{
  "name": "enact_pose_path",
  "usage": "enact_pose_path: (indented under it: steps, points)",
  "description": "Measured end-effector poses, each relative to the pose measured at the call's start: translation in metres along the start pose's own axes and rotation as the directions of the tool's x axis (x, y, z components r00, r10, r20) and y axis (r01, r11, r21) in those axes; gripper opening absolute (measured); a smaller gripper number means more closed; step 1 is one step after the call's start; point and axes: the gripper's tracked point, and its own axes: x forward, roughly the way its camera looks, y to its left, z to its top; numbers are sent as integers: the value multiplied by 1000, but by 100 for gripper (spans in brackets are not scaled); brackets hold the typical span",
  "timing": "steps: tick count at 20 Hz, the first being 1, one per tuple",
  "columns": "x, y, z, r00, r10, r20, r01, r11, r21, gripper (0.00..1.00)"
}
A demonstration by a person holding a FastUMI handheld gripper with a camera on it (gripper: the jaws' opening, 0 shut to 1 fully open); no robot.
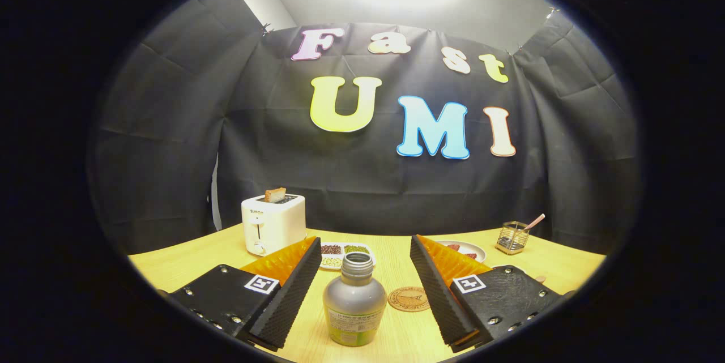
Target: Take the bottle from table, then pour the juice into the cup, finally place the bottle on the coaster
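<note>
Gripper (362, 289) spread wide, fingers (294, 295) well apart and grasping nothing. Between them, standing upright on the wooden table (187, 267) — the bottle (354, 307), cap off, neck open, grey-looking body with a green label low down. Clear of both ribbed pads, a gap on either side. Just right of the bottle and slightly beyond it, lying flat on the table, a round coaster (409, 299), close to the inner face of the right finger but apart from the bottle. Beyond the bottle, a small divided tray (345, 253) with dark and green fillings in separate compartments. Further left, a white toaster (273, 223) with a slice of toast (276, 194) sticking up from its slot. Beyond the right finger, partly hidden by it, a white plate (470, 250) with something reddish on it. Far right near the booth wall — a small wire holder (512, 237) with a thin stick leaning out.
</note>
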Motion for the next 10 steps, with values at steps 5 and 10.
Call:
enact_pose_path:
  steps: [5,10]
  points:
    - [12,-2,-43,998,-4,-61,5,1000,10,97]
    - [18,-3,-63,997,14,-70,-13,1000,17,96]
